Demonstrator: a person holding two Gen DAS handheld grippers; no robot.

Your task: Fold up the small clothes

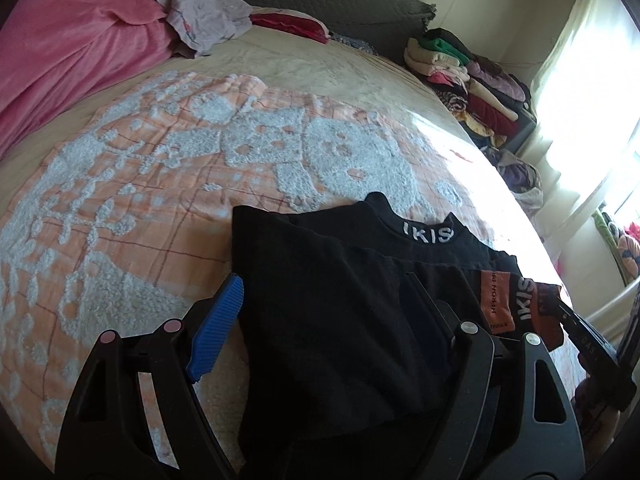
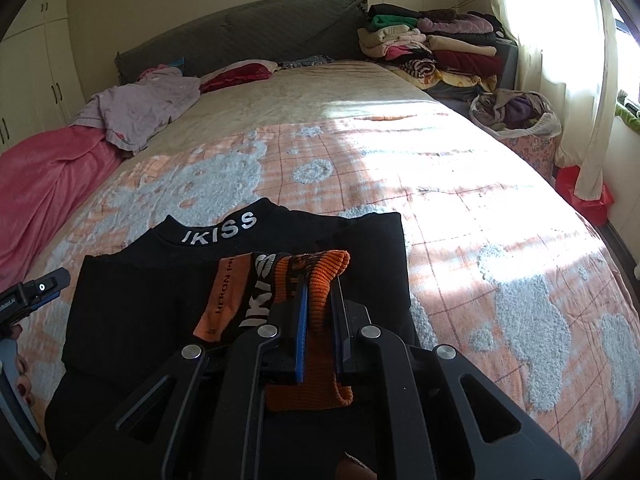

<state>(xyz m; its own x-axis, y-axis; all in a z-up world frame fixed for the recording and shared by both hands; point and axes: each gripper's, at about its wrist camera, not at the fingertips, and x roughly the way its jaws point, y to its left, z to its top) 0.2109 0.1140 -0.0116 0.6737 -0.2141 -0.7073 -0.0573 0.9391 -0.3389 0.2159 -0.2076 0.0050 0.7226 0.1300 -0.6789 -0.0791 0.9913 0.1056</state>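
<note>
A black top with a white "IKISS" collar [image 2: 224,232] lies partly folded on the peach-and-white bedspread [image 2: 460,208]. It also shows in the left wrist view [image 1: 340,312]. Its sleeve with an orange ribbed cuff [image 2: 316,280] lies folded across the body. My right gripper [image 2: 320,292] is shut on that orange cuff, just above the shirt. My left gripper [image 1: 320,304] is open, its blue pads [image 1: 218,328] either side of the shirt's left folded part. The left gripper's tip shows at the left edge of the right wrist view [image 2: 36,292].
A pink blanket [image 1: 68,52] and a lilac garment [image 2: 140,108] lie at the bed's far left. Stacks of folded clothes [image 2: 432,44] stand by the headboard at the right. A bag of clothes [image 2: 516,116] sits by the curtain.
</note>
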